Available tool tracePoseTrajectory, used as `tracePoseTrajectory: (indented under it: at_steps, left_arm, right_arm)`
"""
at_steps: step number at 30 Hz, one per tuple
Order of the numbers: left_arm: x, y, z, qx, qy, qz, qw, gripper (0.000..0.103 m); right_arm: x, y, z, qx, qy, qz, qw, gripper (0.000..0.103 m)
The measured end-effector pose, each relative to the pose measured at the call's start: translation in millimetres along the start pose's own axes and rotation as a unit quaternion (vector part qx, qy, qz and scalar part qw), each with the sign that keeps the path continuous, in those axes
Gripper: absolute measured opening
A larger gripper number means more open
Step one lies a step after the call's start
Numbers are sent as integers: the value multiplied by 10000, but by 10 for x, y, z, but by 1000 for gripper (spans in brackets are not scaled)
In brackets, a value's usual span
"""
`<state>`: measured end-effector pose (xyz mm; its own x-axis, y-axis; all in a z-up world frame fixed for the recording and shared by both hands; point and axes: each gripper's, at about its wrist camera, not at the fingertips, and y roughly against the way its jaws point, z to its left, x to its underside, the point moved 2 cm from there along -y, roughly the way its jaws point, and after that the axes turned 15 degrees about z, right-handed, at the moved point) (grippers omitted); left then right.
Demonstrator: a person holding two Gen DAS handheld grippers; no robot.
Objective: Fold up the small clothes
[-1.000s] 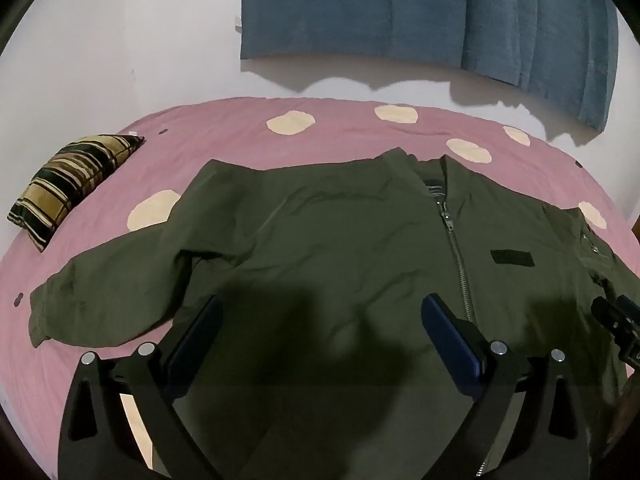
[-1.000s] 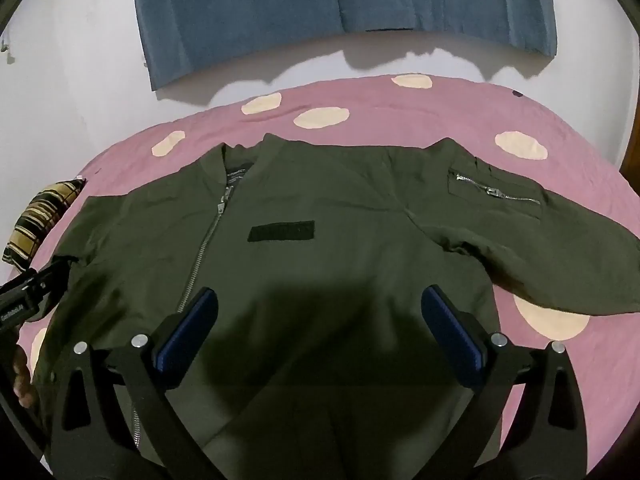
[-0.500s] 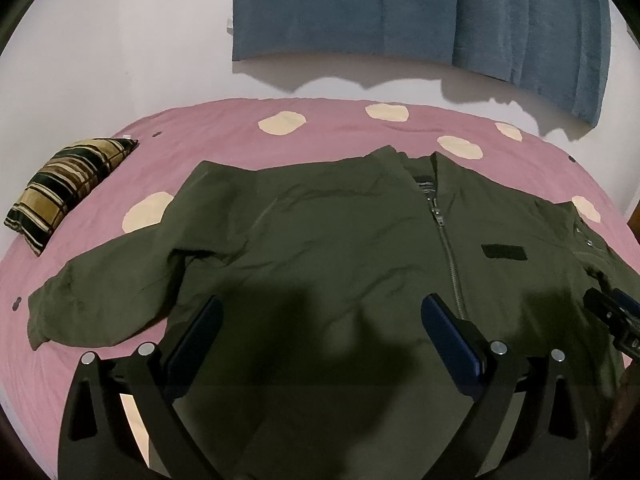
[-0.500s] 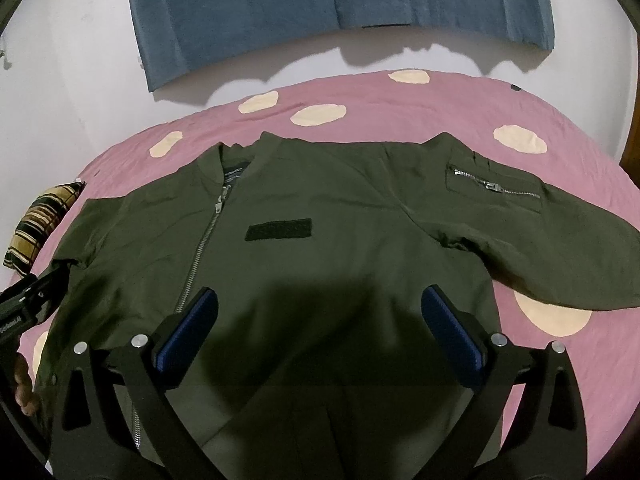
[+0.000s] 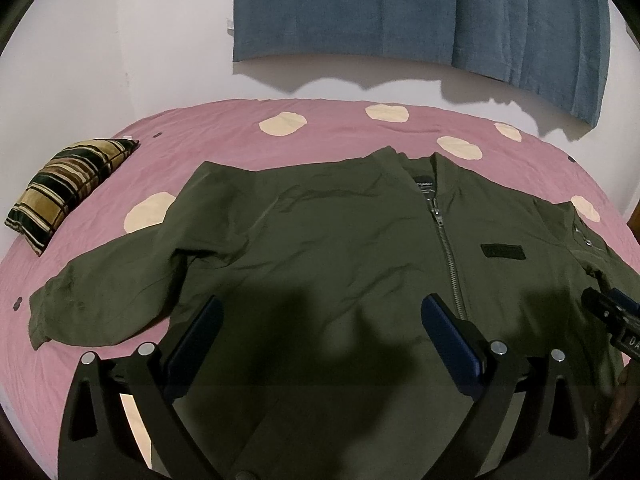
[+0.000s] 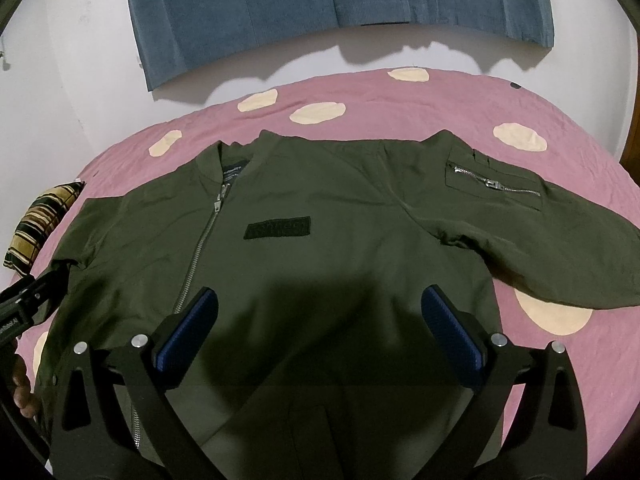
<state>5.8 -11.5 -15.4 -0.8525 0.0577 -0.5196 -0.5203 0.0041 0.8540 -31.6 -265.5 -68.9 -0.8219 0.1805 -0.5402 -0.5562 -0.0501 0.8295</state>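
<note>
An olive-green zip jacket (image 5: 320, 248) lies flat, front up, on the pink bedsheet (image 5: 340, 128), sleeves spread to both sides. It also shows in the right wrist view (image 6: 340, 208), with a zip pocket on its right sleeve (image 6: 496, 184). My left gripper (image 5: 320, 328) is open and empty above the jacket's lower left part. My right gripper (image 6: 320, 316) is open and empty above the lower right part. The right gripper shows at the right edge of the left wrist view (image 5: 612, 316); the left gripper shows at the left edge of the right wrist view (image 6: 28, 296).
A striped black-and-gold pillow (image 5: 68, 188) lies at the bed's left side, also in the right wrist view (image 6: 40, 224). A blue curtain (image 5: 400, 12) hangs on the white wall behind the bed. The sheet has cream spots (image 6: 520, 136).
Both grippers have drifted slightly back and up, so the jacket sits a little lower and farther in each view. Jaws stay open; the jacket has not moved.
</note>
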Motion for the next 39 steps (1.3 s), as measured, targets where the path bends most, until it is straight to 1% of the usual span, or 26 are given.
tracePoseTrajectory:
  at_steps: [28,30,32,34,37,39]
  left_arm:
    - [30,10,14,1,21,30,10000,99]
    - [32,5,25,-2,89,45,10000,99]
    - [32,-6,54,35,223,63,9997,99]
    - [28,-10,57,116,233,64,9996,99]
    - [20,-15,61,185,200,63,9996,99]
    - [12,-30,109,227,297,97,9993,99]
  right_arm:
    - [12,-43,34,-14,23,81,10000,101]
    - [19,-42,30,-46,-5,80,10000,101]
    - [15,-41,12,-114,-60,80,9999,101]
    - [6,-40,-28,-180,-129,96,9997,101]
    - [-22,-29,-142,-228,-267,130,9993,101]
    - [-48,15,-266,-256,-376,111,9989,101]
